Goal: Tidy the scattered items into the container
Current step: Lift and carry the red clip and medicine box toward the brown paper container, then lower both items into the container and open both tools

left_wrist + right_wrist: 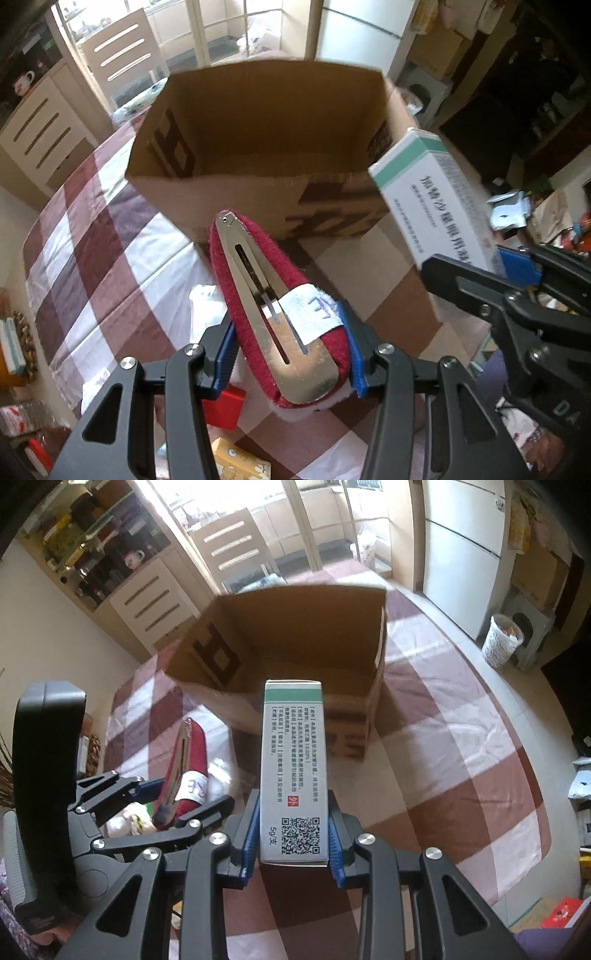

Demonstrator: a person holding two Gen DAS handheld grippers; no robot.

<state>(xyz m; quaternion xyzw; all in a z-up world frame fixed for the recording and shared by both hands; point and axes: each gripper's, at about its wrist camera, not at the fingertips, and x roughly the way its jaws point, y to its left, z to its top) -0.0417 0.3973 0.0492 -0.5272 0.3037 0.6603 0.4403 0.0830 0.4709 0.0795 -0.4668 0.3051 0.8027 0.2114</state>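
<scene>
An open cardboard box (258,147) stands on the checked tablecloth, also in the right wrist view (295,646). My left gripper (291,354) is shut on a dark red felt hair clip (273,306) with a metal snap, held above the table just before the box. It also shows in the right wrist view (184,771). My right gripper (293,834) is shut on a white and green medicine carton (293,760), pointed at the box. The carton also shows in the left wrist view (432,199), at the box's right corner.
A red box (225,410) and a yellow box (240,461) lie on the table under my left gripper, with white crumpled items (129,819). Chairs (229,550) and a cabinet (147,602) stand beyond the table. A white bin (500,638) stands on the floor at right.
</scene>
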